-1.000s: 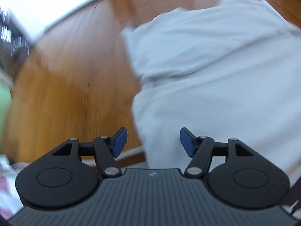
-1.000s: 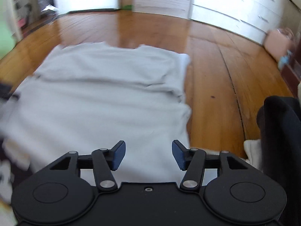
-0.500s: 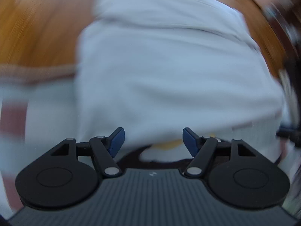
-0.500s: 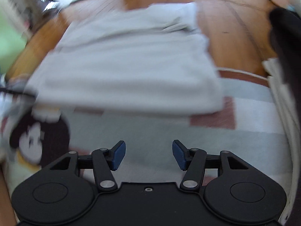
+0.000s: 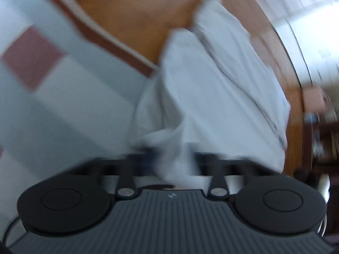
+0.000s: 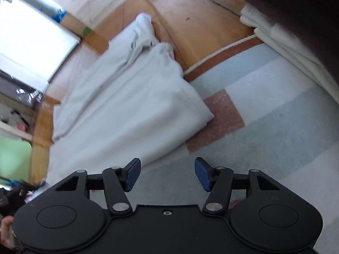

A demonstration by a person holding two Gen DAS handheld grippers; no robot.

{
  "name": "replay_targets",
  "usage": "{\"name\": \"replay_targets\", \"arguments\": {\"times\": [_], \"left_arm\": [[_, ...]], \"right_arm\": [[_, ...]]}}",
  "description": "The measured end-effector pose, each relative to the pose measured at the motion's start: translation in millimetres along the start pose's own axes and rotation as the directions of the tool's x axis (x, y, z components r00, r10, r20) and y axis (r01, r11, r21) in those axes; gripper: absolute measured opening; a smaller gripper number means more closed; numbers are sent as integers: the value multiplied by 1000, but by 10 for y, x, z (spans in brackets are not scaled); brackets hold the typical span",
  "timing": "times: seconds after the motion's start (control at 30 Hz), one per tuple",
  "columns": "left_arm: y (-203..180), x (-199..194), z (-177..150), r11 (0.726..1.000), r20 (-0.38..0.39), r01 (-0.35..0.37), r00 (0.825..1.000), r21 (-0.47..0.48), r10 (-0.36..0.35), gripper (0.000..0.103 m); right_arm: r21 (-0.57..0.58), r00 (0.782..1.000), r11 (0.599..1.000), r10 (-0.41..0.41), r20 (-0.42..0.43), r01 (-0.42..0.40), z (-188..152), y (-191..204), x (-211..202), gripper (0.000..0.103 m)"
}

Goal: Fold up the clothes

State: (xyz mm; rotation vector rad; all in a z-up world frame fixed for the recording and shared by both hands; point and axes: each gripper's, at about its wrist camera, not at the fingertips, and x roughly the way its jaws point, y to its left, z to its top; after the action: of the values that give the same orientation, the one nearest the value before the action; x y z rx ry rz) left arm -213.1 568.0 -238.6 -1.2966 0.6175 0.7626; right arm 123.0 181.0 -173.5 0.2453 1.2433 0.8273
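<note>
Wood floor (image 6: pixel 203 19), glossy. Rug (image 6: pixel 275 110) in pale blue, white and dusty-pink blocks with brown border. Bright window (image 6: pixel 31 42) at far left.

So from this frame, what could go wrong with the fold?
1. The left tongs look closed on a bunched corner of the white garment; it may slip or drag unevenly.
2. The right tongs hang open over the rug, holding nothing, so the far side could skew.

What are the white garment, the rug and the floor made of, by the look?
White garment: soft matte woven or knit fabric, probably cotton; it creases and drapes. Rug: short-pile textile, fuzzy surface, colour blocks. Floor: wooden boards, glossy finish, visible seams and grain.
</note>
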Motion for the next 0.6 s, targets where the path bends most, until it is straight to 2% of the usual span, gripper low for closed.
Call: {"name": "replay_targets", "arguments": {"times": [0.03, 0.17, 0.33, 0.37, 0.4, 0.43, 0.5, 0.6], "left_arm": [[-34, 23, 7, 1000, 6, 7, 1000, 1, -7, 9], [-167, -66, 25, 994, 57, -57, 997, 98, 51, 9], [-176, -77, 48, 991, 76, -87, 994, 106, 79, 10], [-176, -93, 47, 989, 82, -95, 993, 109, 86, 10], [-185, -111, 45, 987, 89, -105, 992, 121, 94, 11], [-204, -121, 44, 984, 97, -118, 990, 135, 106, 11], [-273, -119, 33, 972, 115, -153, 984, 179, 134, 12], [-398, -67, -10, 942, 125, -216, 974, 258, 189, 19]], "right_arm": [[18, 1000, 1000, 6, 18, -7, -3, -31, -9, 62], [123, 995, 991, 48, 86, -59, 27, -166, 12, 63], [214, 985, 968, 103, 138, -131, 152, -197, 163, 62], [203, 983, 969, 109, 148, -138, 179, -164, 196, 47], [177, 981, 973, 118, 155, -145, 208, -116, 222, 17], [144, 979, 979, 121, 161, -145, 235, -56, 242, 10], [37, 974, 994, 94, 207, -103, 260, 126, 200, 10], [-89, 965, 994, 86, 248, -66, 279, 323, 100, 10]]}}
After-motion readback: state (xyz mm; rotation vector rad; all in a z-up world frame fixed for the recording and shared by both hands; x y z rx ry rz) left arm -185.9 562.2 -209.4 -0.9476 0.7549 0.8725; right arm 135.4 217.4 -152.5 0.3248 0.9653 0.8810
